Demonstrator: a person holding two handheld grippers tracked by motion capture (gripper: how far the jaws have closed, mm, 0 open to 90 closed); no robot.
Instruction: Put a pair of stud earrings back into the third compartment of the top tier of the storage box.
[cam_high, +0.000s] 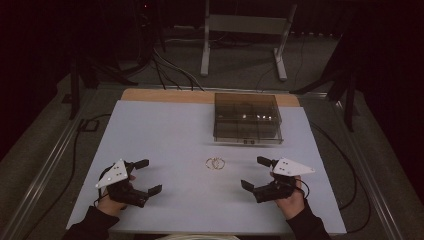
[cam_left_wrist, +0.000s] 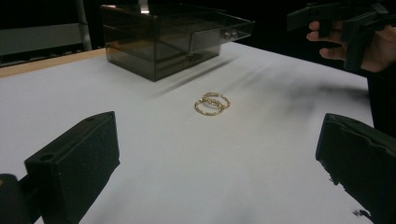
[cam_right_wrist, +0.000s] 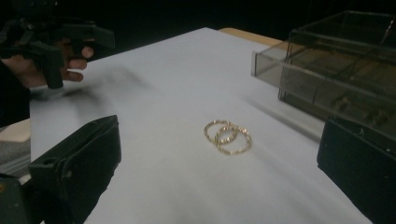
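Nothing gripped yet: left gripper (cam_high: 148, 176) and right gripper (cam_high: 256, 173) rest low in the frame, fingers spread wide, empty. Between them, centre of the white counter (cam_high: 165, 125), lie two thin gold rings (cam_high: 216, 163), overlapping, flat, beaded. Smoky clear box (cam_high: 247, 118) sits behind, upper centre. Likely next: a fine pinch on one rim.

1. The table (cam_high: 150, 130) has a pale white-grey top, with a strip of bare wood along its far edge.
2. Two gold rings (cam_high: 216, 163) lie overlapping near the middle.
3. A smoky clear box (cam_high: 247, 118) sits beyond them, apparently divided into compartments, though the dim light blurs them.
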